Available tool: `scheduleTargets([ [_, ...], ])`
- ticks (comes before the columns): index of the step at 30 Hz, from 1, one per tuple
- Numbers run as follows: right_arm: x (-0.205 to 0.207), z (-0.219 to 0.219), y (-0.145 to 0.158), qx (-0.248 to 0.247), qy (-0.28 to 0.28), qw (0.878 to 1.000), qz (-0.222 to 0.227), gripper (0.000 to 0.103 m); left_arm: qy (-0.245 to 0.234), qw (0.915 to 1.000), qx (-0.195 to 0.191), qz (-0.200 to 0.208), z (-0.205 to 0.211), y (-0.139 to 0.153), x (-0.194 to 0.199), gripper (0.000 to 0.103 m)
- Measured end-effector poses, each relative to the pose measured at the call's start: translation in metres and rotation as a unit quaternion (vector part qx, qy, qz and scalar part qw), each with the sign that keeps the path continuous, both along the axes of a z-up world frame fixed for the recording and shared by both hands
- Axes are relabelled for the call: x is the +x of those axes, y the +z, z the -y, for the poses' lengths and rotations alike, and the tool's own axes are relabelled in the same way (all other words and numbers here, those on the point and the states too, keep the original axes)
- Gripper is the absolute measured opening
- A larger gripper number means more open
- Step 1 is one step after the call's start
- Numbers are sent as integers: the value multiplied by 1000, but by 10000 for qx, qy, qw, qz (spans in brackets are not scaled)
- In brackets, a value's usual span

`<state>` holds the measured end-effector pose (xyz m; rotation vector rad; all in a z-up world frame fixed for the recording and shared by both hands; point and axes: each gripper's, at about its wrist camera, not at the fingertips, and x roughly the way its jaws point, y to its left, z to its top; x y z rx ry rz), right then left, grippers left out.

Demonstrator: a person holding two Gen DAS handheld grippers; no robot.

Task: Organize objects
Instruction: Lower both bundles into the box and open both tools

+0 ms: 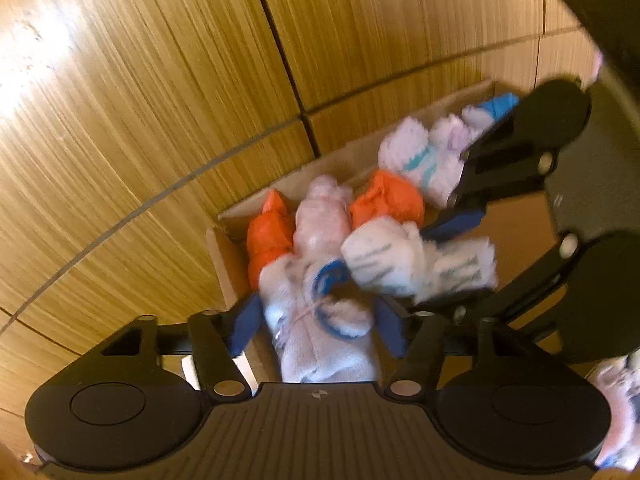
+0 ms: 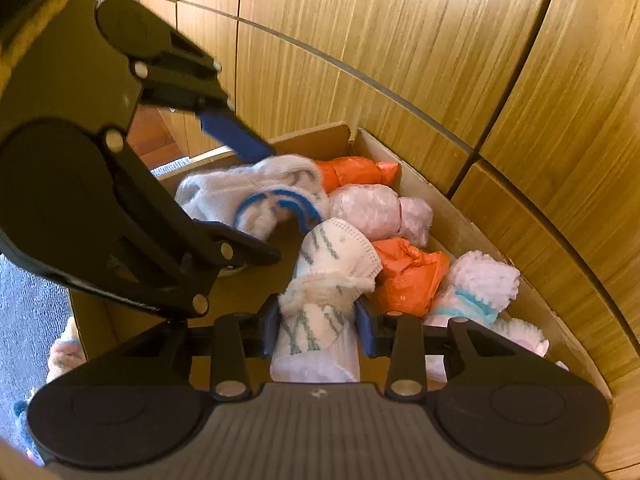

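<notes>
An open cardboard box [image 1: 222, 257] [image 2: 310, 136] holds rolled socks and bundles. My left gripper [image 1: 317, 326] [image 2: 256, 196] is open around a white sock roll with a blue ring [image 1: 320, 320] [image 2: 260, 196] that lies in the box; the pads do not clearly press on it. My right gripper [image 2: 318, 320] [image 1: 454, 260] is shut on a white sock roll with grey-green marks [image 2: 320, 280] [image 1: 384, 260], held just over the box beside the left one. Two orange bundles [image 2: 408, 276] [image 1: 270, 236] and a pale pink one [image 2: 368, 208] [image 1: 320, 220] lie behind.
Wooden wall panels [image 1: 160, 100] [image 2: 440, 80] rise close behind the box. A white sock with teal stripes [image 2: 476, 284] [image 1: 416, 160] fills the box's far end. Grey carpet [image 2: 24, 300] and loose socks [image 2: 64, 356] [image 1: 620, 400] lie outside the box.
</notes>
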<state>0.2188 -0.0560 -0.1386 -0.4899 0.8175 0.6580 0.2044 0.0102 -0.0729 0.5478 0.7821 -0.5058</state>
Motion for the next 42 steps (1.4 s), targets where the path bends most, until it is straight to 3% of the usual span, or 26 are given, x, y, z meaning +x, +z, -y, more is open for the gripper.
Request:
scheduleTargets([
  [1,1,-1,-1,11,1,10000,10,35,30,10000,-41,54,-1,4,-1,88],
  [3,1,-1,0,81,-15,10000,-4,35,-7,9998,-61,193,-3,10,-4,92],
  [10,3,-14,2,75,101,9999,32,37,6,9998,-89,166,-14,17,-8,90],
  [13,4,-17,2,60,30,10000,55,42,91,9998,-112,151,-22,19,-9,90],
  [17,5,-16,4,45,-56,10000,16,55,179,9996,-195,118,-30,20,-13,90],
  [21,0,-16,7,-21,-100,9999,43,59,250,9992,-296,60,-35,21,-17,90],
  [42,-50,13,46,0,-716,9967,372,73,775,9943,-638,-354,-31,42,-42,92],
])
